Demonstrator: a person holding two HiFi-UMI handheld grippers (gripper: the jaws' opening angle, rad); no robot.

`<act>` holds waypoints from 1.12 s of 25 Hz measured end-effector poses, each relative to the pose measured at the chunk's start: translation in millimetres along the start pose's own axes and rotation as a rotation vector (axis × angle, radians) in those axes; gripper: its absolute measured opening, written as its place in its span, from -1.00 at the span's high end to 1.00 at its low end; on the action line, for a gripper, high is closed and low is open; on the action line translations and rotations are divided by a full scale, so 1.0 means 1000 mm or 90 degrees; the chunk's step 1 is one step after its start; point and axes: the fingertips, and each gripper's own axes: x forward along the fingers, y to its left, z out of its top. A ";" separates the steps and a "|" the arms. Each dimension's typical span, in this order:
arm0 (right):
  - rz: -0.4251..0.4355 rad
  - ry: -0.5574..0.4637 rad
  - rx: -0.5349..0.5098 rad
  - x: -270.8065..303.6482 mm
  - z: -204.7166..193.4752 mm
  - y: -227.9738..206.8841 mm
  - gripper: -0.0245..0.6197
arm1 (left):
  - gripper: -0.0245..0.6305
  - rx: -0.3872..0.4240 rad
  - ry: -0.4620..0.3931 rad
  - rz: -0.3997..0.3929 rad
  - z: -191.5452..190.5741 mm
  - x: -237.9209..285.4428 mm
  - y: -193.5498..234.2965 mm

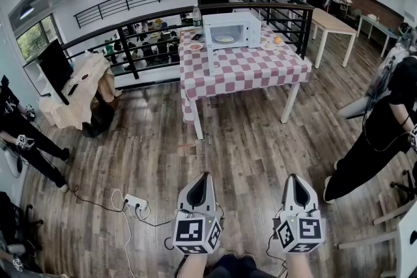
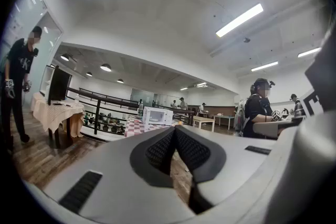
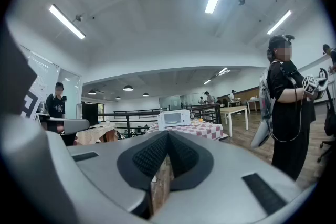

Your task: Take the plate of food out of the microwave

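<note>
A white microwave point(image 1: 230, 32) stands far off on a table with a red-and-white checked cloth point(image 1: 242, 69). Its door is open and a plate of food point(image 1: 225, 40) shows inside. The microwave point(image 2: 157, 116) is small in the left gripper view, and the microwave point(image 3: 174, 119) is small in the right gripper view too. My left gripper point(image 1: 206, 175) and right gripper point(image 1: 294, 176) hang low over the wooden floor, far short of the table. Both are shut with nothing between the jaws.
Small plates point(image 1: 195, 47) and an orange point(image 1: 277, 40) sit beside the microwave. A black railing point(image 1: 130, 36) runs behind the table. A person in black point(image 1: 378, 133) stands at the right, another point(image 1: 26, 140) at the left. A power strip with cable point(image 1: 135, 202) lies on the floor.
</note>
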 end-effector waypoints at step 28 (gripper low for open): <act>0.037 0.001 0.024 0.015 -0.007 -0.047 0.95 | 0.86 -0.002 0.008 0.023 -0.021 0.024 -0.042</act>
